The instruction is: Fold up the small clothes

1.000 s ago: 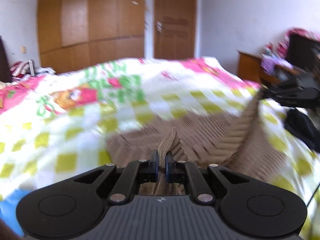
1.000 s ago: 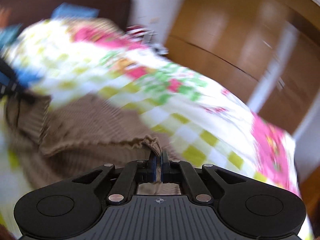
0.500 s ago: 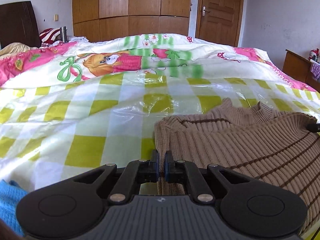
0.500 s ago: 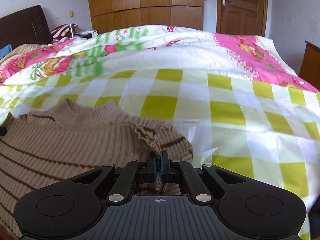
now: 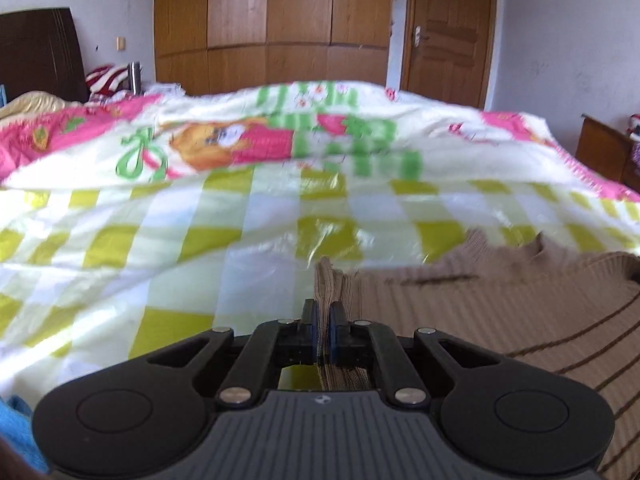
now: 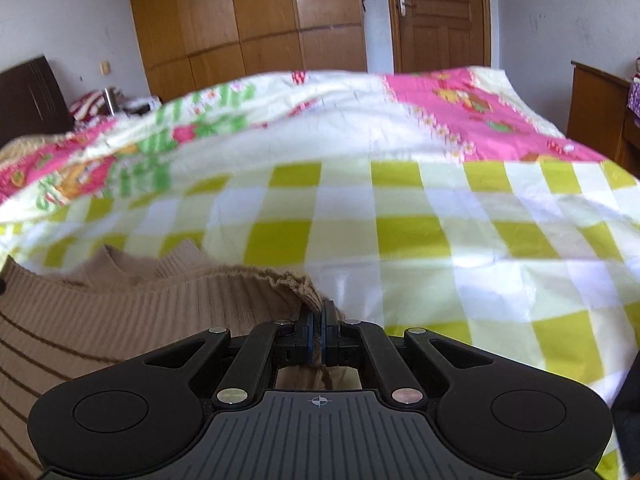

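A tan ribbed sweater (image 5: 500, 312) with thin brown stripes lies spread on the checked bed cover, collar toward the far side. My left gripper (image 5: 323, 312) is shut on a bunched fold at the sweater's left edge. In the right wrist view the same sweater (image 6: 120, 312) fills the lower left, and my right gripper (image 6: 318, 316) is shut on its frilled right edge. Both grippers sit low over the bed, one at each side of the garment.
The bed cover (image 6: 420, 240) is yellow-green and white checks near me, with a pink and white cartoon quilt (image 5: 240, 144) heaped behind. A blue cloth (image 5: 16, 428) lies at lower left. Wooden wardrobes (image 5: 272, 24), a door (image 6: 440, 12) and a side cabinet (image 6: 596, 112) stand beyond.
A second ago the sweater hung stretched and blurred between the grippers. Both have come down and levelled out, and the sweater now lies flat on the cover, still gripped at both sides.
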The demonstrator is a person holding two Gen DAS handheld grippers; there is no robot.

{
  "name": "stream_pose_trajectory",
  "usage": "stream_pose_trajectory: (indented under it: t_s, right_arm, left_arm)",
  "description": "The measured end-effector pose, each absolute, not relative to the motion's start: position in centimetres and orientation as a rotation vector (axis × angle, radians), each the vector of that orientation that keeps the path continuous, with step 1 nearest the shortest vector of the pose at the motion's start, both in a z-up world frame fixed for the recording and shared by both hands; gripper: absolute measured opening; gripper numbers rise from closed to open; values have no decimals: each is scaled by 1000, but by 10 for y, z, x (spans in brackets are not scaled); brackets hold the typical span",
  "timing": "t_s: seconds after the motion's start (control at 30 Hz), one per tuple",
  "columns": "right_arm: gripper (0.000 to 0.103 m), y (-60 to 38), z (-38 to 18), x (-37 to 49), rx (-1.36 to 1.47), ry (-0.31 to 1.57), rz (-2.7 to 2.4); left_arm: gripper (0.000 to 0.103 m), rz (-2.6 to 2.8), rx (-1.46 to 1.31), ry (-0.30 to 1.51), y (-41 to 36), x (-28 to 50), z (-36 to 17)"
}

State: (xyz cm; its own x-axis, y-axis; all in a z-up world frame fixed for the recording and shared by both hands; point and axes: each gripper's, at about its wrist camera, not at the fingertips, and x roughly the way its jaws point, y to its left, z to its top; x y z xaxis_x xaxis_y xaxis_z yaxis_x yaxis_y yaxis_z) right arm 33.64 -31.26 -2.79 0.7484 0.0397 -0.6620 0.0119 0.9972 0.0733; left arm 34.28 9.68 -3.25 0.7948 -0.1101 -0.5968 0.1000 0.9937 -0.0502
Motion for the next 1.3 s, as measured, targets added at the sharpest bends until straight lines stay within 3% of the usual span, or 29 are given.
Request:
stream_pose_trajectory:
  t_s: [0.2, 0.3, 0.4, 0.47, 0.63, 0.73, 0.83, 0.97, 1.17, 1.23, 1.3]
  right_arm:
    - [1, -318, -25, 333, 98, 699, -7]
    - [2, -320, -26, 336, 81, 743, 11]
    - [6, -320, -19, 327, 99, 701, -1]
    - [14, -330, -10, 320, 159, 670, -28]
    - [16, -336, 7, 282, 207, 660, -7]
    - [26, -325, -4, 256, 232, 712, 37]
    - [27, -317, -25, 236, 292, 776, 64]
    - [31, -322, -39, 225, 363, 788, 87]
    - [35, -345, -28, 217, 482, 776, 101]
    - [42, -346, -34, 211, 490, 795, 113]
    - [42, -342, -43, 210, 491, 809, 128]
  left_arm:
    - [23, -116, -27, 617, 97, 340, -35]
    - [28, -93, 7, 640, 96, 342, -39]
    - [29, -63, 1, 648, 102, 336, -39]
    - [30, -35, -3, 632, 109, 328, -32]
    - [30, -13, 22, 565, 110, 299, -6]
    - [38, -92, 27, 533, 88, 277, 2]
    - [44, -184, 94, 572, 58, 265, -14]
    - [45, -208, 193, 644, 39, 263, -49]
    - [46, -212, 173, 584, 47, 259, -25]
    - [46, -215, 191, 594, 48, 263, -29]
    - [48, -204, 214, 644, 47, 273, -46]
